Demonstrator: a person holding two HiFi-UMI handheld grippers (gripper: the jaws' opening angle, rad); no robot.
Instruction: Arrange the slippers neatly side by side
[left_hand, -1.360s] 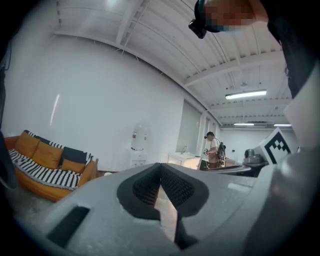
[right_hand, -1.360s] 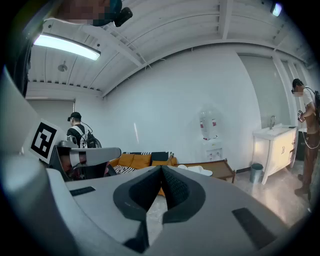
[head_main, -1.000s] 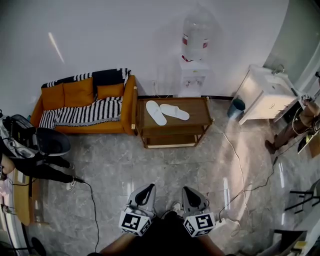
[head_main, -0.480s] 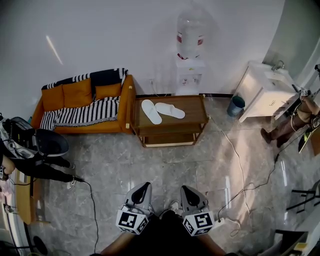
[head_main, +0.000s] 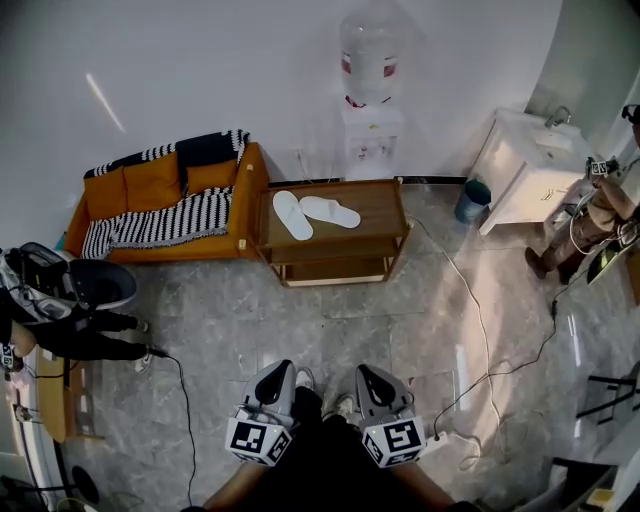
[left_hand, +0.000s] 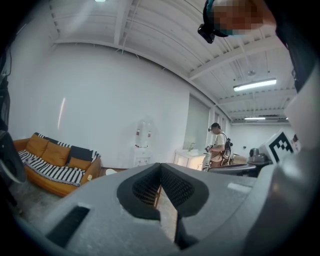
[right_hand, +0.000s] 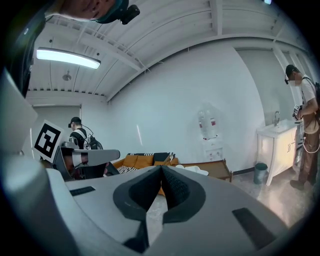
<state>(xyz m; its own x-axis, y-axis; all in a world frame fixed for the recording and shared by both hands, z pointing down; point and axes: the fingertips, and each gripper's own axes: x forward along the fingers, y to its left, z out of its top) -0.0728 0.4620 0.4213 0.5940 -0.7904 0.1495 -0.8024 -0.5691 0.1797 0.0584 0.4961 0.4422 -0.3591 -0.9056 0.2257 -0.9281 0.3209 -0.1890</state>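
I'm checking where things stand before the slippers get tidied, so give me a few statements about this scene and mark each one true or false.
1. The left slipper and the right slipper both lie on top of the wooden table. True.
2. The two slippers lie parallel, neatly side by side. False: they are angled apart in a V.
3. The left tool grips a slipper. False: its jaws are together with nothing between them, far from the table.
4. The right tool is shut and empty. True.
5. In the head view, the orange sofa stands to the right of the table. False: it stands to the table's left.
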